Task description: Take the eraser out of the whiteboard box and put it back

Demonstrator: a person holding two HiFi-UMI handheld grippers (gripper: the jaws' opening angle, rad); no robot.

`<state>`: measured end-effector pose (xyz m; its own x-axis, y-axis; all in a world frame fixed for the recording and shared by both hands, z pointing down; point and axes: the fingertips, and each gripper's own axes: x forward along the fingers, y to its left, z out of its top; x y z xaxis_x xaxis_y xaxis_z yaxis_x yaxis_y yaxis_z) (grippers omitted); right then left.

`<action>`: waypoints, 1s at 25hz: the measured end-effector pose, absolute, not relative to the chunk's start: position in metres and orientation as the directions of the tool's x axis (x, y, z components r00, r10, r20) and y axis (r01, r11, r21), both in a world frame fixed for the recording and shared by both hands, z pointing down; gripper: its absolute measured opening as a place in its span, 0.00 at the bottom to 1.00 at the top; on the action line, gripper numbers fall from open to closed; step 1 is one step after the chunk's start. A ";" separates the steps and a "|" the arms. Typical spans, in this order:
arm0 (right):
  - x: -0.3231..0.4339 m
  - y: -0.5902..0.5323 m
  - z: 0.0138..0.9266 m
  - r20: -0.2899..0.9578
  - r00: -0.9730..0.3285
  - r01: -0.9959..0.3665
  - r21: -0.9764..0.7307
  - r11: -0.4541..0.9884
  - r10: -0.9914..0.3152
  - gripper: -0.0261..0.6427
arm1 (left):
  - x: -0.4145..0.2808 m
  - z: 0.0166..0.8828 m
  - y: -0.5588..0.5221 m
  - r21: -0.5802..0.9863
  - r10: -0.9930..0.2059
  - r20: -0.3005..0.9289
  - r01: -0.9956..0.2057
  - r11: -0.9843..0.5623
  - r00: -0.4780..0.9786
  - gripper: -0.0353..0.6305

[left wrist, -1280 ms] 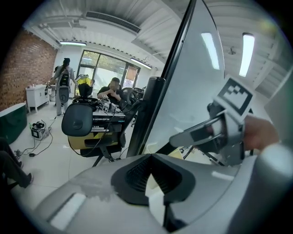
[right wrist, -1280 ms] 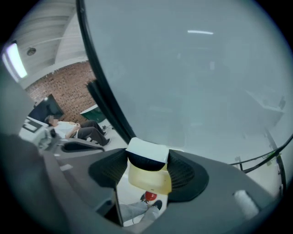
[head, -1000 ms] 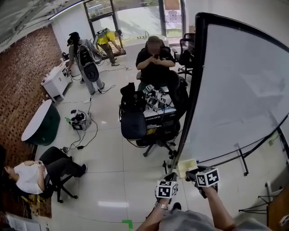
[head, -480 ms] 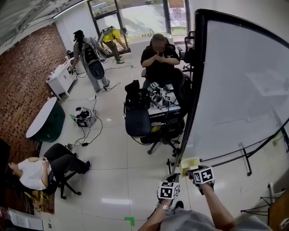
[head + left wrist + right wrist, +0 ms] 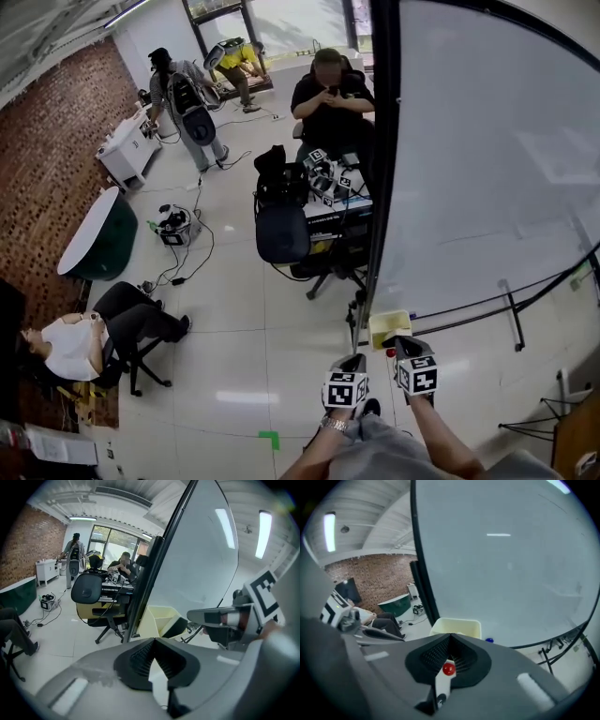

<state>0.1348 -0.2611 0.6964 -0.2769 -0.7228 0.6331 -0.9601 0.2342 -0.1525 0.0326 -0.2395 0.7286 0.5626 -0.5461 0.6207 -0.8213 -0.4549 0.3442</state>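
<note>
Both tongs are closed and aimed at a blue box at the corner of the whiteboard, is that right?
Not quite. The box is pale yellow, not blue; the right gripper view shows it clearly. The rest stands: the left tongs and the right tongs are both closed and aimed at it, at the corner of the whiteboard.

The whiteboard box [image 5: 386,330] is pale yellow; the brick wall [image 5: 47,141] is red-brown.

Held side by side, the left tool [image 5: 354,361] and right tool [image 5: 401,345] tilt downward, jaws pressed together.
</note>
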 end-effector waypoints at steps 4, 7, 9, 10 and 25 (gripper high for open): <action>0.108 -0.227 0.718 0.646 -0.389 -0.920 -0.236 0.313 -0.657 0.04 | 0.039 0.738 -0.214 0.339 -0.537 0.644 -0.832 -0.438 0.545 0.06; 0.087 -0.204 0.724 0.654 -0.447 -0.891 -0.259 0.374 -0.610 0.04 | 0.041 0.735 -0.191 0.336 -0.535 0.641 -0.828 -0.450 0.550 0.06; 0.072 -0.185 0.724 0.652 -0.470 -0.877 -0.267 0.400 -0.595 0.04 | 0.034 0.738 -0.172 0.332 -0.533 0.647 -0.830 -0.449 0.546 0.06; 0.065 -0.176 0.723 0.648 -0.479 -0.872 -0.272 0.407 -0.592 0.04 | 0.030 0.739 -0.164 0.330 -0.533 0.648 -0.831 -0.448 0.544 0.06; 0.008 0.006 0.728 0.713 -0.431 -0.892 -0.245 0.379 -0.554 0.04 | -0.015 0.747 -0.004 0.378 -0.500 0.631 -0.799 -0.468 0.592 0.06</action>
